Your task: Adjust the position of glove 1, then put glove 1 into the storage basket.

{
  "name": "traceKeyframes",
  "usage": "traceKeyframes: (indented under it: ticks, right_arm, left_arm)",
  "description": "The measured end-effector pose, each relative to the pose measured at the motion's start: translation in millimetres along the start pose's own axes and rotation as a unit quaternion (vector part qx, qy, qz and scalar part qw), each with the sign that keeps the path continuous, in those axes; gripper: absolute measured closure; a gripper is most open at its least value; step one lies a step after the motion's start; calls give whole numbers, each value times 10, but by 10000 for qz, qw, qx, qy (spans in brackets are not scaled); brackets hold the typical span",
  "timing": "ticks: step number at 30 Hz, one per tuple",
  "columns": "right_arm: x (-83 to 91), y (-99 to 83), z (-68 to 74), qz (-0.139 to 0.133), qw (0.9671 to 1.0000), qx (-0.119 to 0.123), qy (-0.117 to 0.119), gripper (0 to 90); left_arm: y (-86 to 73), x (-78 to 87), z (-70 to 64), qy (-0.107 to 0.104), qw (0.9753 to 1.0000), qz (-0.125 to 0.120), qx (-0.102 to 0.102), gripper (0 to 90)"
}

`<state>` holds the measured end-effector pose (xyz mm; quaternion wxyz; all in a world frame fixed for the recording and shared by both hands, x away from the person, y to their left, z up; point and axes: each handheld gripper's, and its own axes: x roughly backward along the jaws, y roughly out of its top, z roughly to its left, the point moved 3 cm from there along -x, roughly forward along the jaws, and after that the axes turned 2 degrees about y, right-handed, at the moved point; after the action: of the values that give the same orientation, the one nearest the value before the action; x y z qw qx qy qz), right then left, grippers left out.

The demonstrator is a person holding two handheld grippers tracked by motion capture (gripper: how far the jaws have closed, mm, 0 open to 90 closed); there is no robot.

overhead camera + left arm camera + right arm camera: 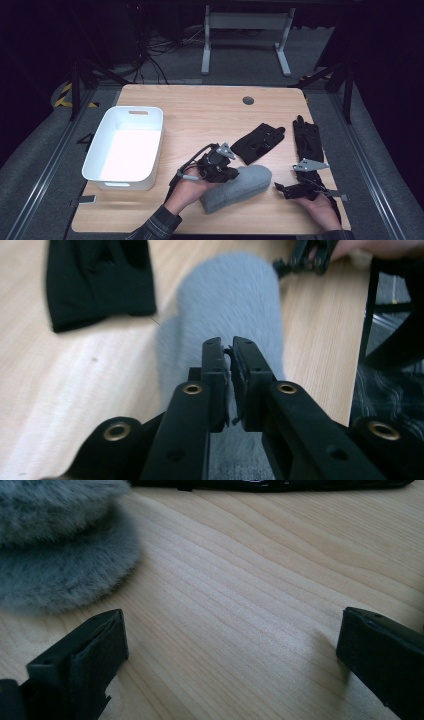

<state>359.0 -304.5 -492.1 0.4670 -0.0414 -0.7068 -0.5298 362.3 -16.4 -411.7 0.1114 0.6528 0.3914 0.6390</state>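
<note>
A grey fuzzy mitten [250,182] lies on the wooden table [200,107] near the front middle. My left gripper [231,174] rests on the mitten's left end. In the left gripper view, my left gripper [231,347] has its jaws pinched together on a fold of the grey mitten [230,295], which stretches away beyond them. My right gripper [278,189] sits low over the table just right of the mitten. It stands wide open [232,622] over bare wood, with the mitten's fuzzy edge [55,555] at the upper left, apart from its jaws.
A white plastic bin [100,145] stands at the left side of the table. Two black gloves [257,142] [307,137] lie flat behind the grippers at the right; one black glove [100,280] lies close beside the mitten.
</note>
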Motion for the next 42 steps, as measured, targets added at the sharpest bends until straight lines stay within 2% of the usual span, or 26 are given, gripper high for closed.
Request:
traceKeyframes:
  ticks: [7,11,15,16,18,19,21,23,27,30,31,34,37,38,39,42]
  right_arm:
    - [0,0,1,-3,10000,-6,-3,3]
    - [0,0,1,-2,10000,-4,-2,3]
    - [0,0,1,-1,10000,0,0,3]
    - [0,0,0,0,10000,0,0,3]
    - [0,0,1,-2,10000,-5,-1,3]
    - [0,0,1,0,10000,2,2,3]
    - [0,0,1,0,10000,3,4,3]
    - [0,0,0,0,10000,5,4,3]
    - [0,0,1,-2,10000,4,4,3]
    - [0,0,1,-2,10000,4,4,3]
    - [0,0,1,-1,10000,5,4,4]
    - [0,0,1,0,10000,3,5,3]
    - [0,1,1,3,10000,5,1,4]
    - [0,1,1,2,10000,6,1,3]
    - [-1,0,1,-1,10000,3,5,3]
    - [-1,0,1,-1,10000,5,5,3]
  left_arm:
    - [-119,-281,-55,98,9995,309,-30,896]
    - [-164,-345,-69,142,9989,443,-43,899]
    - [-153,-352,-112,151,9989,434,-88,897]
    - [-139,-328,-116,109,9990,415,-82,872]
    - [-93,-262,-120,49,9993,345,-103,759]
    - [-54,-211,-118,147,9993,298,-191,713]
    - [5,-137,-88,245,9992,239,-216,631]
    - [50,-100,-34,261,9993,144,-212,555]
    - [100,-116,130,267,9996,37,-20,374]
    - [91,-191,220,184,9997,121,112,284]
    - [78,-241,234,198,9995,196,133,262]
    - [54,-334,225,197,9989,421,28,206]
    - [15,-435,218,213,9982,564,68,174]
    - [3,-453,211,250,9979,586,91,167]
    - [-9,-467,212,280,9976,636,24,166]
    - [-47,-526,198,292,9965,781,98,158]
